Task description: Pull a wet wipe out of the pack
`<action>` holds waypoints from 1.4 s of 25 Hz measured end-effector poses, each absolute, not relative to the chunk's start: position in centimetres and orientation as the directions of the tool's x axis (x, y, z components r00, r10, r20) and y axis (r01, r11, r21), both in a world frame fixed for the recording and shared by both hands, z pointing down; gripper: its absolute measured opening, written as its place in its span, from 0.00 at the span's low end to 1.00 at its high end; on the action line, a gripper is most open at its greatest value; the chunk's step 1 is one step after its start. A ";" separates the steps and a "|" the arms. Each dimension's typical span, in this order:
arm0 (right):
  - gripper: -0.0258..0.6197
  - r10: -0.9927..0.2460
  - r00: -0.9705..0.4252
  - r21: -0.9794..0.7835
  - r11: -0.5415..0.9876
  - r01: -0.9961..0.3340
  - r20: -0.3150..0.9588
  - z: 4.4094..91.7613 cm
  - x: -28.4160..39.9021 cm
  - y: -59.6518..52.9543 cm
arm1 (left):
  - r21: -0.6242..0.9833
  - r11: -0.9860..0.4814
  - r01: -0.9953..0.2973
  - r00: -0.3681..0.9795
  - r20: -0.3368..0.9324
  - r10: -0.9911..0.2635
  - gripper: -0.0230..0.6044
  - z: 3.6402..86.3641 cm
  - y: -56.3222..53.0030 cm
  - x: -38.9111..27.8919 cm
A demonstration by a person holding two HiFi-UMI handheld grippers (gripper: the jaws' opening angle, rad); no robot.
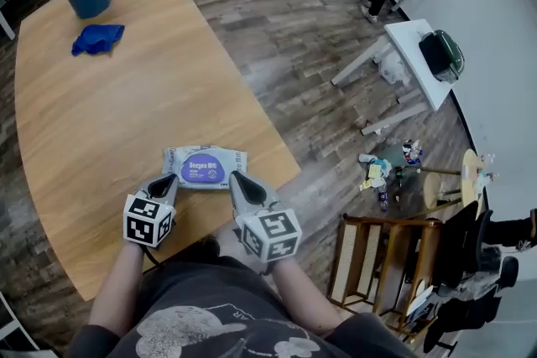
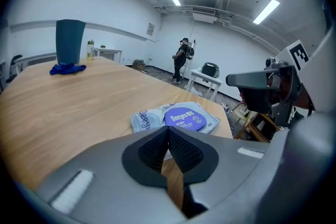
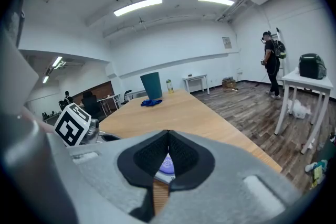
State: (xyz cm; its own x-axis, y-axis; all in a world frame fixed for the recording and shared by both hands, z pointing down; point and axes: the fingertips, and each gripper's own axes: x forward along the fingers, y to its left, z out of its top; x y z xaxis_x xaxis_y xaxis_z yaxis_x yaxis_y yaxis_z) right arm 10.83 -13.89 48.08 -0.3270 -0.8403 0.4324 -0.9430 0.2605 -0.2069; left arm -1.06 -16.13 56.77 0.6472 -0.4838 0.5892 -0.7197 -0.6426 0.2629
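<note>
Head view: both grippers closed and empty beside the wet wipe pack

The wet wipe pack (image 1: 205, 167) lies flat on the wooden table (image 1: 109, 113) near its front edge, purple round label up. The left gripper (image 1: 170, 180) sits at the pack's 8 o'clock and the right gripper (image 1: 237, 178) at its 4 o'clock, both tips just beside the pack's near corners; whether they touch it cannot be told.

In the left gripper view the jaws are pressed together with nothing between them, and the pack lies just past the tips, at about 1 o'clock. In the right gripper view the jaws are likewise closed and empty, with the purple label peeking through at 6 o'clock below the tips.
</note>
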 end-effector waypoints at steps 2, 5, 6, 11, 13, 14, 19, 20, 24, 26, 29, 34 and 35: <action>0.03 -0.838 -0.321 -0.204 0.255 -0.945 0.441 48.2 10.4 -14.3 | 0.266 -0.647 -0.715 0.649 0.596 -0.473 0.07 57.3 -16.4 -1.0; 0.03 -0.838 -0.310 -0.193 0.248 -0.950 0.450 48.4 10.2 -14.5 | 0.282 -0.660 -0.696 0.665 0.598 -0.446 0.07 57.7 -16.4 -0.7; 0.03 -0.838 -0.304 -0.186 0.245 -0.952 0.454 48.5 10.2 -14.6 | 0.284 -0.668 -0.688 0.671 0.599 -0.437 0.07 57.9 -16.4 -0.6; 0.03 -0.829 -0.276 -0.156 0.228 -0.961 0.487 49.6 10.3 -14.0 | 0.288 -0.687 -0.667 0.685 0.599 -0.414 0.07 58.3 -16.2 -0.3; 0.03 -0.821 -0.274 -0.147 0.231 -0.962 0.500 49.9 10.3 -14.0 | 0.287 -0.687 -0.668 0.682 0.605 -0.411 0.07 58.4 -16.2 -0.4; 0.03 -0.816 -0.276 -0.140 0.238 -0.961 0.507 50.1 10.2 -14.0 | 0.281 -0.689 -0.669 0.678 0.610 -0.410 0.07 58.5 -16.2 -0.4; 0.03 -0.793 -0.287 -0.075 0.294 -0.953 0.538 51.2 10.3 -14.9 | 0.278 -0.689 -0.669 0.671 0.624 -0.400 0.07 58.9 -16.3 0.1; 0.03 -0.783 -0.304 -0.073 0.316 -0.946 0.542 51.3 10.0 -15.0 | 0.283 -0.684 -0.672 0.670 0.627 -0.399 0.07 59.1 -16.3 0.1; 0.14 -0.713 -0.398 -0.062 0.448 -0.892 0.577 52.1 7.9 -15.2 | 0.286 -0.660 -0.695 0.651 0.639 -0.409 0.07 59.5 -16.4 0.0; 0.20 -0.684 -0.416 -0.040 0.493 -0.869 0.599 52.7 7.4 -15.3 | 0.279 -0.653 -0.704 0.641 0.645 -0.416 0.07 59.7 -16.3 0.0; 0.30 -0.627 -0.438 -0.020 0.558 -0.829 0.644 54.3 7.1 -15.3 | 0.265 -0.647 -0.715 0.624 0.659 -0.420 0.07 59.9 -16.3 0.1; 0.44 -0.526 -0.452 0.033 0.677 -0.735 0.720 56.9 6.2 -15.5 | 0.261 -0.631 -0.731 0.606 0.674 -0.422 0.07 60.1 -16.5 -0.1; 0.46 -0.514 -0.453 0.039 0.691 -0.722 0.729 57.3 6.0 -15.7 | 0.261 -0.628 -0.733 0.603 0.676 -0.423 0.07 60.1 -16.5 -0.1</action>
State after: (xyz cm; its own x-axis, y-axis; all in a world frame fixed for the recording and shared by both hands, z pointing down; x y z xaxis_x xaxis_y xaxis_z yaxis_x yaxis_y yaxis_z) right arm 6.00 -15.68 57.28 -0.4527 -0.5135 0.7290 -0.7216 0.6912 0.0388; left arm -0.15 -16.53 60.13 0.6033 -0.4231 0.6761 -0.7330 -0.6282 0.2609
